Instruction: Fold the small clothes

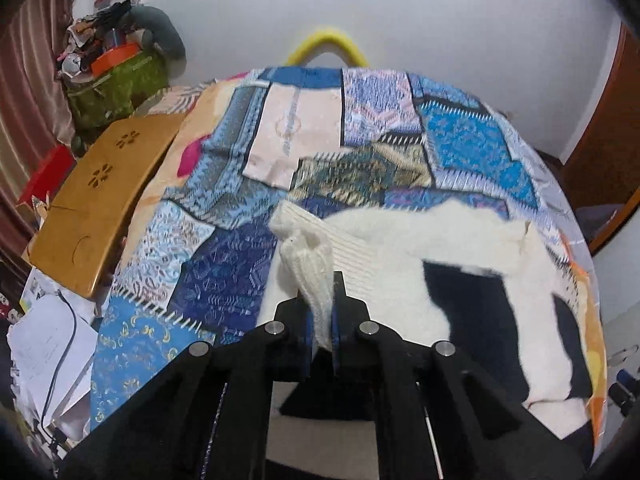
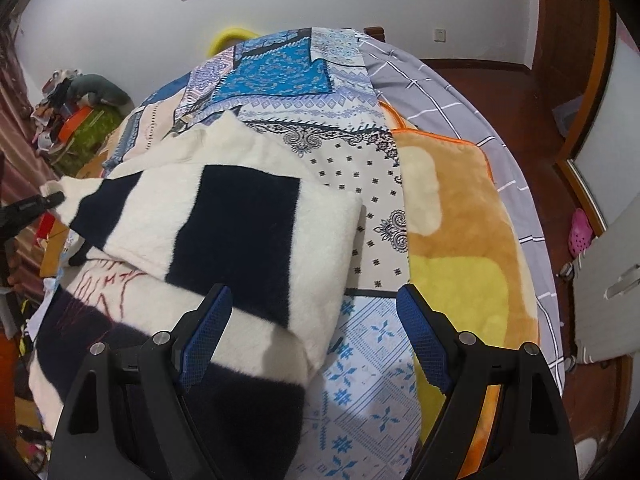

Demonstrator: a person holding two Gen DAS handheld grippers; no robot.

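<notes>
Two fingers of the left gripper (image 1: 322, 312) are clamped on a white ribbed knit cuff of the cream-and-navy garment (image 1: 400, 264), the rest of which lies spread across the near right part of the blue patchwork bedspread (image 1: 224, 248); a tan perforated board (image 1: 100, 200) and loose papers (image 1: 48, 352) sit off the bed's left edge. Seen from the right wrist, the right gripper (image 2: 312, 332) stands wide apart and holds nothing, its left blue pad (image 2: 206, 336) over the garment's folded striped panel, with an orange-and-yellow fleece blanket (image 2: 460, 240) beside it on the right.
</notes>
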